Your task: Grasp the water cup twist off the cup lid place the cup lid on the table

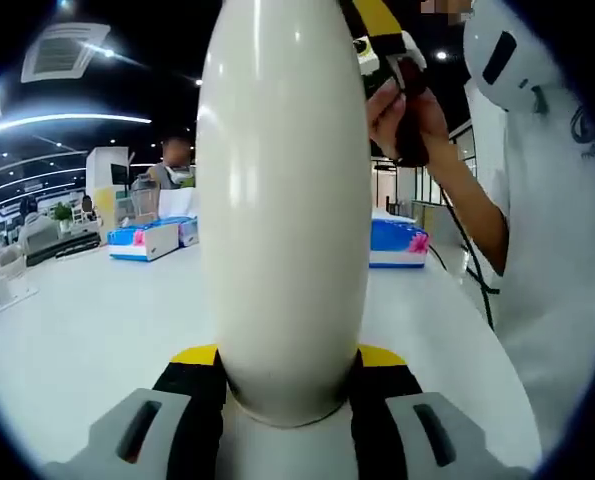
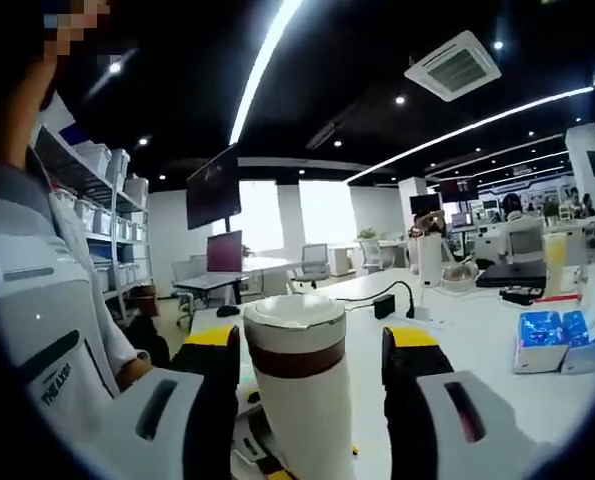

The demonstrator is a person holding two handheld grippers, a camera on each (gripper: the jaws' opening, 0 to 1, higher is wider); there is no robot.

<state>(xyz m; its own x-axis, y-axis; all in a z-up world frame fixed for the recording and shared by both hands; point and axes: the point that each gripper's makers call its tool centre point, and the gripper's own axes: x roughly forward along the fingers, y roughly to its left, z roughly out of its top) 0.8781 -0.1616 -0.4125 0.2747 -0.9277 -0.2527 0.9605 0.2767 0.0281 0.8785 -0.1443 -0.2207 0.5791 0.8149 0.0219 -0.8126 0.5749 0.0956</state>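
- Our left gripper [image 1: 287,385] squeezes the white cup [image 1: 282,200] tight, lifted above the table [image 1: 87,320].
- Our right gripper [image 2: 312,350] is spread wide around the lid [image 2: 295,312], not pinching yet.
- We think the twisting and putting down are left.

We recorded the water cup [image 1: 282,200] as smooth, glossy white, catching ceiling-light reflections; in the right gripper view its cup lid [image 2: 293,312] looked equally glossy above a matt brown band. We listed the table [image 1: 87,320] as smooth matt white, and the tissue packs [image 2: 549,340] as shiny blue plastic film.
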